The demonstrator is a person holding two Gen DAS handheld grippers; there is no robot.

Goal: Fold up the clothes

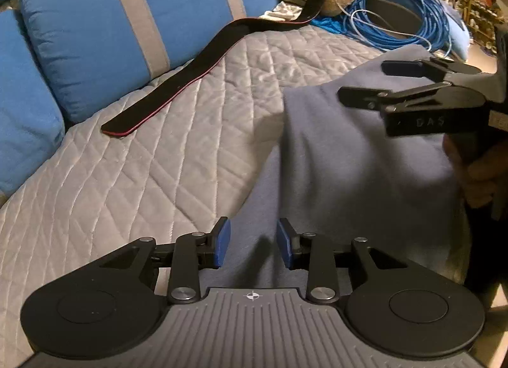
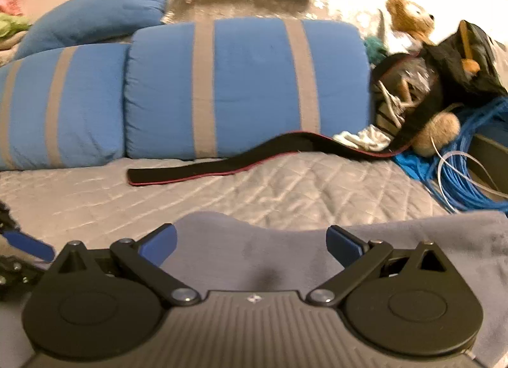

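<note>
- Left wrist view: the left gripper (image 1: 253,245) points down at a grey cloth (image 1: 365,158) lying on the quilt (image 1: 133,183).
- Its jaws are a little way apart. The blue pads (image 1: 222,244) press on nothing. Only flat cloth shows in the gap, and nothing is held.
- The cloth is bunched up. One part stands up like a small hill, and a flatter part runs down toward the left gripper.
- The right gripper (image 1: 362,80) hangs over the high part of the cloth. A hand (image 1: 476,171) holds its handle.
- A black strap (image 1: 177,82) lies on the quilt, well apart from the cloth. Blue pillows (image 1: 104,24) sit behind it, and a blue cable (image 1: 406,18) is coiled far back.
- Right wrist view: the right gripper (image 2: 250,245) has its jaws wide open. Nothing is in them.
- The cloth lies just under and in front of these jaws, with its far edge lumpy.
- The strap (image 2: 222,161), the pillows (image 2: 247,82) and a toy bear (image 2: 409,18) are further back.
- My guess at the step: both grippers are free, so this looks like a pause between folds, with the cloth let go and not neat yet.
- Next, each gripper likely needs to go down to an edge or corner, pinch it, then pull the cloth flat before folding it over.
</note>
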